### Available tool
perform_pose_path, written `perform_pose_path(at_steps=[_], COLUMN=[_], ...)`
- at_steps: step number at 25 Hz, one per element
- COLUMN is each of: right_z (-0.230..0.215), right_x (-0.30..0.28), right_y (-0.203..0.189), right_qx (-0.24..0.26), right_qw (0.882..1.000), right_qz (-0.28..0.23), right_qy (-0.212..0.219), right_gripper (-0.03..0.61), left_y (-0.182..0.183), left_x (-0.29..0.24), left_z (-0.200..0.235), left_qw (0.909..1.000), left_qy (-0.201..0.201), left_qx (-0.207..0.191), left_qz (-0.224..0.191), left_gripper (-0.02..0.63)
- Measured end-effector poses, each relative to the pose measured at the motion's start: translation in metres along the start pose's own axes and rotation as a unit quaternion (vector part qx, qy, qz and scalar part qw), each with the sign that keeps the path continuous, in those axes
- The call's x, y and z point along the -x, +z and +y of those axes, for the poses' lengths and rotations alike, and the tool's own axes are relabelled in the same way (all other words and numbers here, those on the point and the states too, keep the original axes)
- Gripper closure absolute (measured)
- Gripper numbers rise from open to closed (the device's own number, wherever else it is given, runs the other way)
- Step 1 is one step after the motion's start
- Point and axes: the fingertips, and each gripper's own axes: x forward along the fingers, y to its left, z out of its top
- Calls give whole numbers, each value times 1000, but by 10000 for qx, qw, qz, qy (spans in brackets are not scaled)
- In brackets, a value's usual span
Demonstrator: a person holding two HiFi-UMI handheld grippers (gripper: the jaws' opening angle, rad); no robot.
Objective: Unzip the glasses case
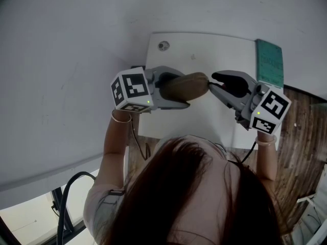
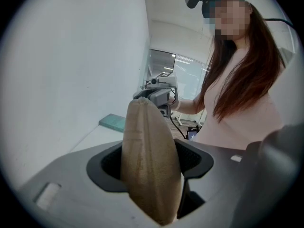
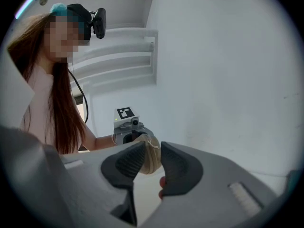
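Above the white table [image 1: 204, 50], the left gripper [image 2: 151, 167] clamps a tan, woven, almond-shaped glasses case [image 1: 190, 84] — the right gripper [image 3: 153, 151]'s ribbed jaws stand apart.

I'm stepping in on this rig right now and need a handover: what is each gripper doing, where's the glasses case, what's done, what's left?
Left gripper: shut on the tan fabric glasses case, held above the white table.
Right gripper: jaws slightly apart at the case's free end, clamping nothing.
Done: case picked up and steadied.
Left: the case looks zipped shut. Probably catch the zipper pull at that end and draw it along.
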Motion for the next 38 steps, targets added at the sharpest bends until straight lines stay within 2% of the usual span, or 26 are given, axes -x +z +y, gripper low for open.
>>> perform_pose_path(at_steps=[9, 15, 18, 21, 31, 38], right_z=[14, 20, 25, 24, 18, 17], right_x=[1, 2, 1, -1, -2, -2], right_y=[-2, -5, -6, -9, -10, -18], right_qx=[34, 131, 40, 71, 144, -65], right_qw=[9976, 9949, 9919, 9923, 9949, 9926], right_qz=[191, 359, 418, 462, 419, 607], right_qy=[662, 933, 1195, 1148, 908, 1046], right_gripper=[484, 479, 445, 445, 508, 538], left_y=[0, -2, -4, -5, -8, -14], left_x=[0, -1, -4, -5, -3, -5], left_z=[-14, -18, -19, -17, -11, -13], left_qw=[9993, 9984, 9979, 9981, 9983, 9972], left_qy=[-335, -472, -491, -454, -284, -350], left_qx=[-60, -55, -79, -85, -108, -153], left_qz=[178, 313, 404, 413, 492, 641], left_gripper=[313, 313, 313, 313, 313, 313])
